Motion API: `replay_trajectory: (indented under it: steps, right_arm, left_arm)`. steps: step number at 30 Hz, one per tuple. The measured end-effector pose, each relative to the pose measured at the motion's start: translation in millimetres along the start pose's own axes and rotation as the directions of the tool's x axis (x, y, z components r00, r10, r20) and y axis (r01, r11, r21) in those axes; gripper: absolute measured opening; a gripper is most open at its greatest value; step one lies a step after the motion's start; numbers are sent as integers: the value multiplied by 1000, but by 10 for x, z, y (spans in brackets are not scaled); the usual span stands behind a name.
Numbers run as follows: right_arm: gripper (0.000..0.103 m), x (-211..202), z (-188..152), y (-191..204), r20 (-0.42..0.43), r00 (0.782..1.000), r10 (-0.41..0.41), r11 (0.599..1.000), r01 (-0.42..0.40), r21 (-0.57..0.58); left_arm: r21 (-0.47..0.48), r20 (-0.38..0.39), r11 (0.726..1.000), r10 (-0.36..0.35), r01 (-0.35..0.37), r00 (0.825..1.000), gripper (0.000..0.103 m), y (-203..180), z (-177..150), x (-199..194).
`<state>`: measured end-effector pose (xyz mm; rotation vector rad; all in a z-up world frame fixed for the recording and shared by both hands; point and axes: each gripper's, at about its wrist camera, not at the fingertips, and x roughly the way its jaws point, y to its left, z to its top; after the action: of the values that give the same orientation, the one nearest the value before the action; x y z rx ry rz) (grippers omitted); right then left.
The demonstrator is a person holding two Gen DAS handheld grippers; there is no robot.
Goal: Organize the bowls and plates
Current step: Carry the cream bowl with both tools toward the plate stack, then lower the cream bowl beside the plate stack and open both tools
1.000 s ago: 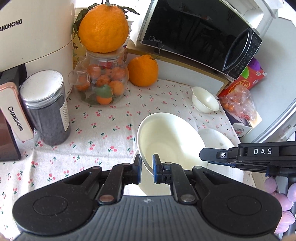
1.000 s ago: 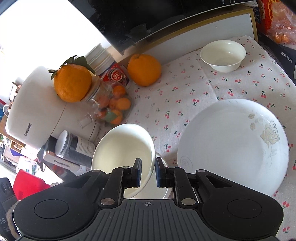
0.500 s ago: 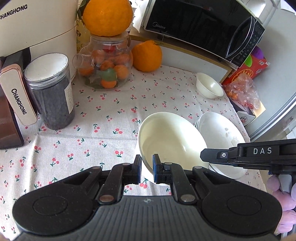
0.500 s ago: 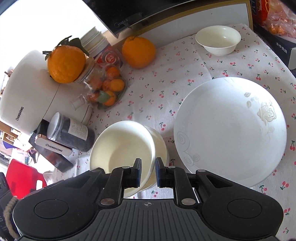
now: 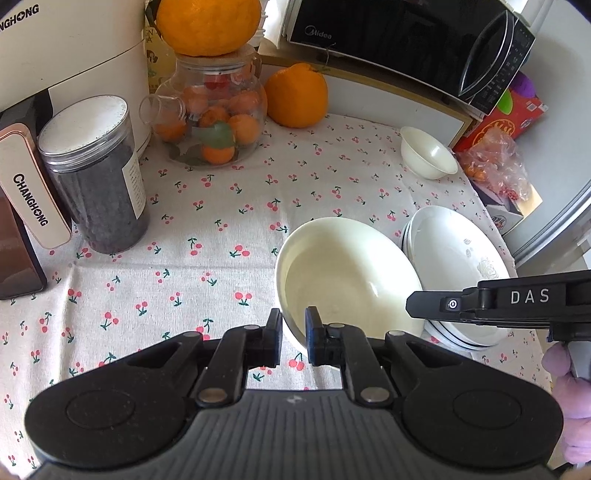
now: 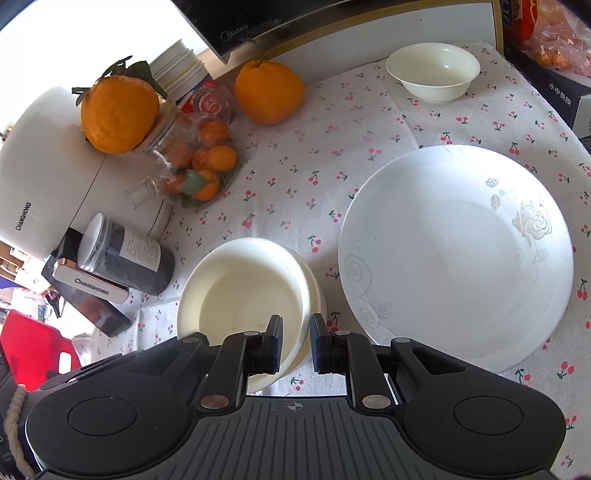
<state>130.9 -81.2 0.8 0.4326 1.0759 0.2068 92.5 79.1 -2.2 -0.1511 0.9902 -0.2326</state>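
the left claw (image 5: 293,341) is clamped on the near rim of a cream bowl (image 5: 347,277), 1 finger inside and 1 outside. the right claw (image 6: 295,345) straddles the rim of the same bowl (image 6: 240,291) at its other side, left finger inside, right finger outside; the gap looks wider than the rim, so i cannot tell whether it grips. the bowl sits tilted inside a second cream bowl (image 6: 314,284), whose rim peeks out on the right. just beside them on the cherry-print cloth (image 5: 221,221) of the worktop lies a stack of white plates (image 5: 454,254), the top 1 bearing a raised rose. a small cream bowl (image 6: 434,75) stands well apart at the far edge. farther out are a loose orange (image 5: 295,96), a glass jar of small oranges (image 5: 214,118) with a large orange (image 5: 208,24) on top, a dark-filled canister (image 5: 96,173), a white appliance (image 5: 70,55) and a microwave (image 5: 406,40).
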Motion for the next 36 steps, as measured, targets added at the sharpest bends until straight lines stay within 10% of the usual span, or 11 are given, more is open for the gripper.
replay_trajectory:
  steps: [24,36]
  right_arm:
    - [19,55,-8,7,3,1000,-25,999,25,-29]
    - [34,-49,47,-12,13,1000,28,999,-27,-36]
  left_arm:
    - [39,-6,999,26,-26,1000,13,-57,-4,55]
    - [54,20,997,48,-49,999,43,-60,9,6]
